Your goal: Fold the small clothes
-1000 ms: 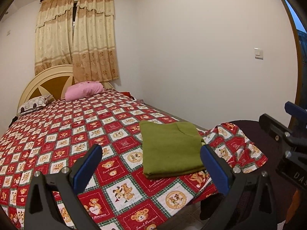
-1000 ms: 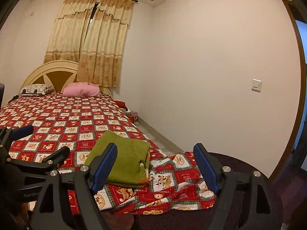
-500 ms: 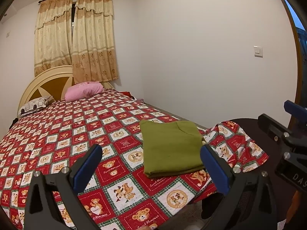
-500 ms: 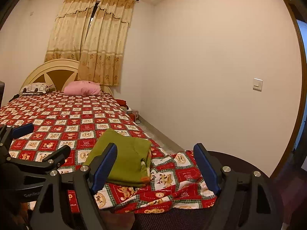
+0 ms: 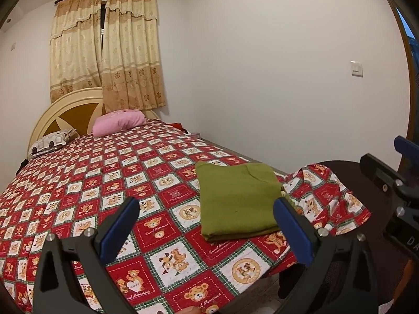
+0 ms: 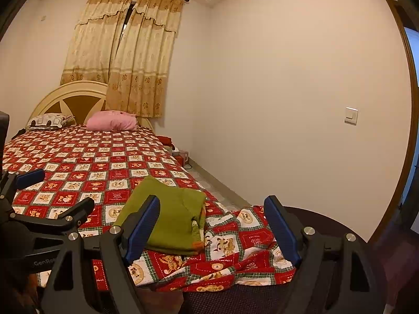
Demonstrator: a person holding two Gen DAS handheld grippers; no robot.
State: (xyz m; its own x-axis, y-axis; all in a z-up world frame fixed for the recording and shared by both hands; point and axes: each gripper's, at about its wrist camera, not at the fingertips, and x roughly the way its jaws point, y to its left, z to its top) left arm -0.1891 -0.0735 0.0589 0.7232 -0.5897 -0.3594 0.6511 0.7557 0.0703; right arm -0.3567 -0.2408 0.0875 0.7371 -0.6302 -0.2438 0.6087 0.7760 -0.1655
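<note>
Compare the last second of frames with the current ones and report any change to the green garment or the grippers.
No visible change. The folded green garment lies in the same spot on the teddy-bear bedspread, near the bed's corner. The left gripper and right gripper stay open and empty, held short of the garment, neither touching it. Nothing was picked up or released.

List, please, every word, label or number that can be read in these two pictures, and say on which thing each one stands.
"GenRo", cut off: on the left gripper's black body, right wrist view.
"DA", cut off: on the right gripper's black body, left wrist view.
"Sweet Memories", probably: under the bears on the bedspread; small, partly blurred.
"HAPPY": on a heart in a near bedspread square, barely legible.
"HOLIDAY": on a red bedspread square, right wrist view.
The folded green garment shows no text.
</note>
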